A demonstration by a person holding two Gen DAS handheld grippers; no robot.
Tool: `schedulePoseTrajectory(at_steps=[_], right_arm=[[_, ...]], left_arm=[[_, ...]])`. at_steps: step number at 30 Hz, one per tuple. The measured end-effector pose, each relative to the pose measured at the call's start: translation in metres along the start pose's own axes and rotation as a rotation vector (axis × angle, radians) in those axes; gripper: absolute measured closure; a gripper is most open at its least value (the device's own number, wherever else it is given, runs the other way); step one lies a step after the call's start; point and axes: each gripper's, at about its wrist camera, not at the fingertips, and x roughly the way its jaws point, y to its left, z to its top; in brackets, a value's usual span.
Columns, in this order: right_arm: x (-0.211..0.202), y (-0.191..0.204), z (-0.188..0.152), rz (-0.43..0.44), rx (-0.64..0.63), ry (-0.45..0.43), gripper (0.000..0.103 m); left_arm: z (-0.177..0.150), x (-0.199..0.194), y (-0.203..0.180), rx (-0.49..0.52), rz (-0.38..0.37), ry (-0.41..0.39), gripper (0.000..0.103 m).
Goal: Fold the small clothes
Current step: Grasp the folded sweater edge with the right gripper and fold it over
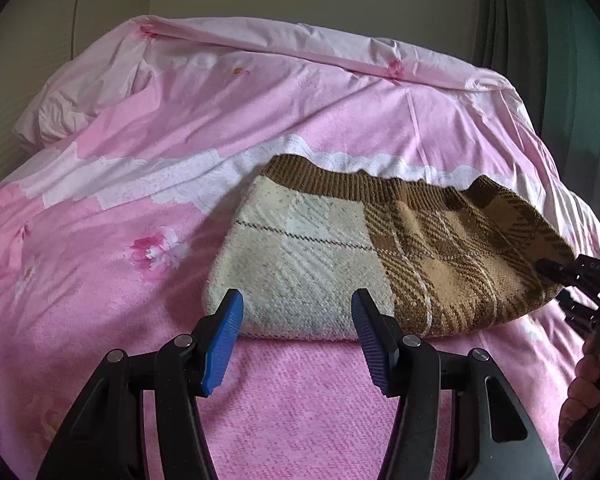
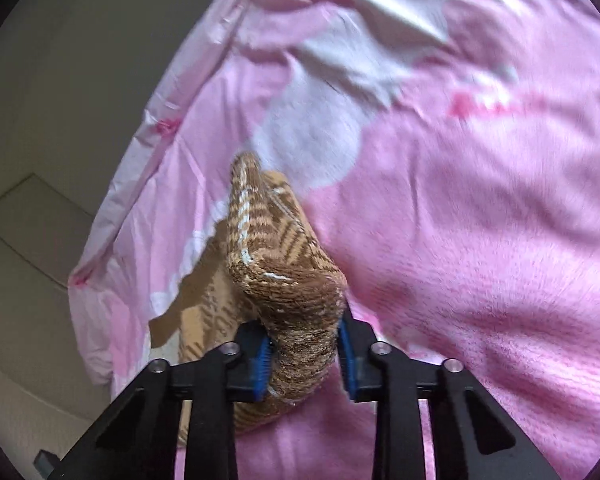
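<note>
Lying across the middle of the pink floral bedspread [image 1: 148, 152], the cream-and-brown plaid knitted garment [image 1: 340, 260] runs its long axis left to right, ribbed brown hem toward the far edge. The right gripper [image 2: 302, 354] clamps a bunched brown end of it, lifted off the bed, at the garment's right end. The left gripper [image 1: 296, 320] hovers just short of the near folded edge, jaws wide and empty, the cream end directly ahead and nearer this hand.

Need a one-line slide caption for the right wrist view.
Right tongs clamp a bunched brown plaid edge of the knit garment, lifting it over the pink floral bedspread.
</note>
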Motion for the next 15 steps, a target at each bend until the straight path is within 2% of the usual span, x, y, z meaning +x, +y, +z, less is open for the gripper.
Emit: schedulePoseTrajectory(at_steps=[4, 8, 11, 15], right_arm=[[-0.013, 0.056, 0.001, -0.059, -0.192, -0.069, 0.08], [-0.015, 0.117, -0.009, -0.062, -0.38, -0.122, 0.081], [-0.006, 0.171, -0.032, -0.053, -0.55, -0.135, 0.081], [0.013, 0.219, -0.071, -0.035, -0.715, -0.116, 0.081]], left_arm=[[0.004, -0.008, 0.011, -0.019, 0.007, -0.017, 0.047], [0.008, -0.018, 0.029, -0.05, 0.026, -0.036, 0.047], [0.01, -0.028, 0.047, -0.068, 0.047, -0.048, 0.047], [0.013, -0.04, 0.077, -0.088, 0.088, -0.065, 0.047]])
